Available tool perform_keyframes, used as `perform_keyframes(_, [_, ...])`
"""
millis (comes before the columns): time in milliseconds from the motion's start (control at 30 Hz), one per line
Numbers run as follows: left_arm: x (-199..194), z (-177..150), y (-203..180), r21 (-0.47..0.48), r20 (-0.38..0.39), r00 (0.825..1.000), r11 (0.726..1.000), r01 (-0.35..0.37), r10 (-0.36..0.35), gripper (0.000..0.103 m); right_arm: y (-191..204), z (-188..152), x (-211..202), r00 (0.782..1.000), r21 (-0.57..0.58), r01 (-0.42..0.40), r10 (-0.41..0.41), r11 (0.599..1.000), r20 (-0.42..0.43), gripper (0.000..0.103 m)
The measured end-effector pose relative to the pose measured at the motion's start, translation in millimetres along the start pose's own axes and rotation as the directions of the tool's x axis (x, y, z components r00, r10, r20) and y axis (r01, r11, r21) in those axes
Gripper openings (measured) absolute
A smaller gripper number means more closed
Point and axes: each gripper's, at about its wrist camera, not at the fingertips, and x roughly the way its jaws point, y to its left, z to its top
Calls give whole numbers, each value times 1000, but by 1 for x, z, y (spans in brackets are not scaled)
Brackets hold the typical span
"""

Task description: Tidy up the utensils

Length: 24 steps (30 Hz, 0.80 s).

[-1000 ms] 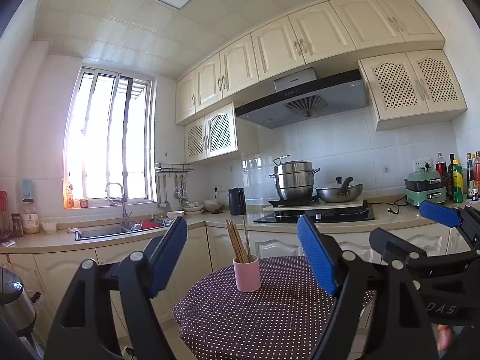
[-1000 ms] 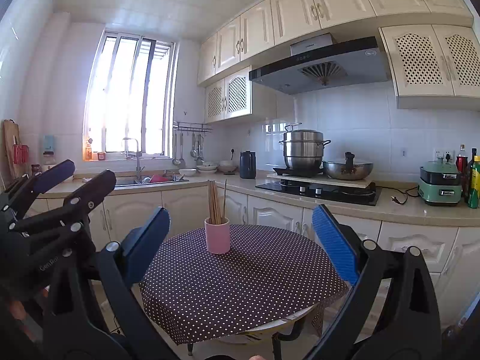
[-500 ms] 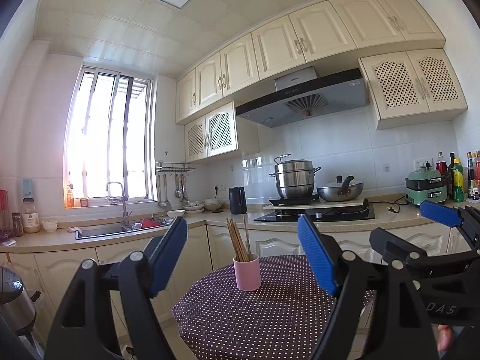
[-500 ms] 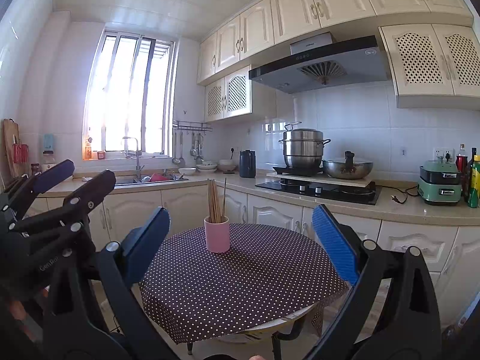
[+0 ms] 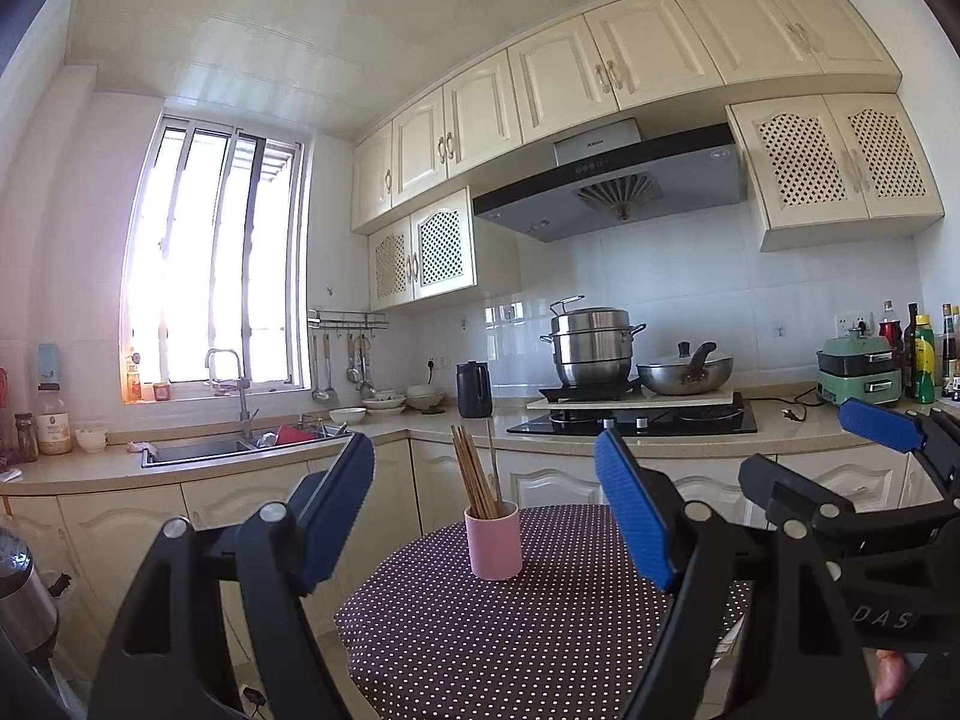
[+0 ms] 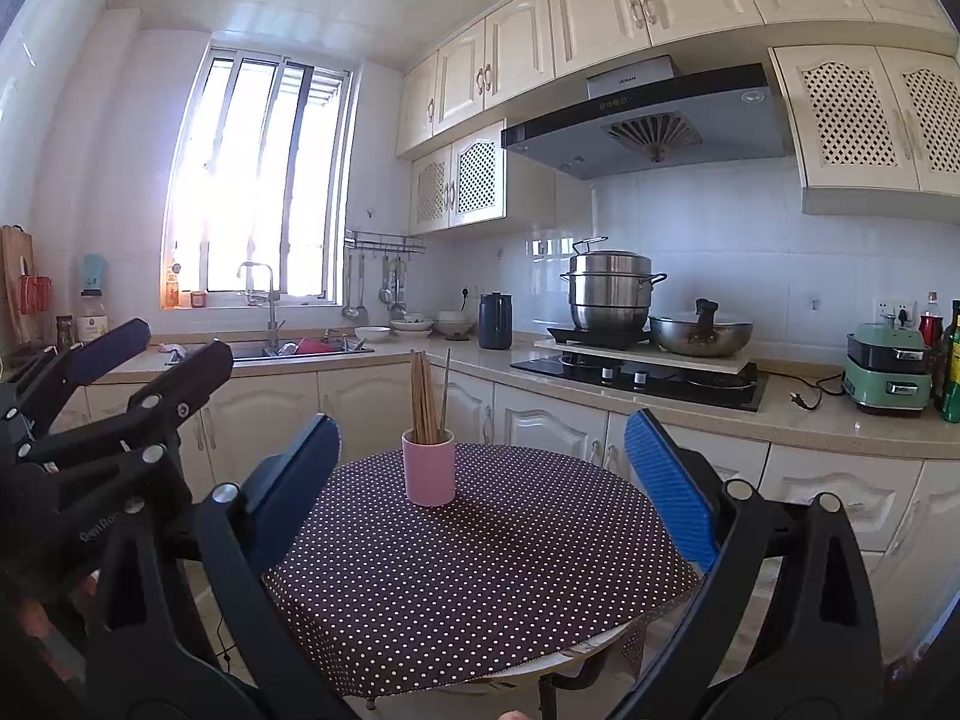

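Chopsticks (image 6: pixel 423 397) upright in pink cup (image 6: pixel 428 467), on dotted round table (image 6: pixel 480 570).
Left gripper (image 5: pixel 486 516) and right gripper (image 6: pixel 480 480) nearest, both spread apart and empty; cup beyond at 12 o'clock, untouched; farther back, at 1 o'clock, stove (image 6: pixel 639 378) with steel pot (image 6: pixel 609 294).

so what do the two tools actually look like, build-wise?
Both match: the left tool and right tool are black plastic frames with triangular cutouts and silver pivot pins, each finger faced with a blue ribbed pad. White lettering marks the bodies, only partly readable. No cables or sleeves visible.
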Motion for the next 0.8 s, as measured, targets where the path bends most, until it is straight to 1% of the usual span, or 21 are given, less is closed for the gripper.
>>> perform_keyframes(233, [35, -3, 1, -3, -16, 1000, 1000, -6, 6, 75, -3, 1, 34, 1000, 7, -8, 9, 1000, -14, 94])
perform_keyframes(500, [84, -7, -1, 4, -42, 999, 1000, -10, 10, 75, -9, 0, 78, 999, 18, -14, 14, 1000, -36, 94])
perform_keyframes(700, [129, -21, -3, 5, -109, 994, 1000, -4, 4, 75, -14, -11, 120, 996, 23, -14, 16, 1000, -86, 94])
perform_keyframes(800, [154, -34, -3, 4, -162, 987, 1000, -5, 6, 75, -16, -22, 145, 992, 24, -17, 20, 1000, -128, 94])
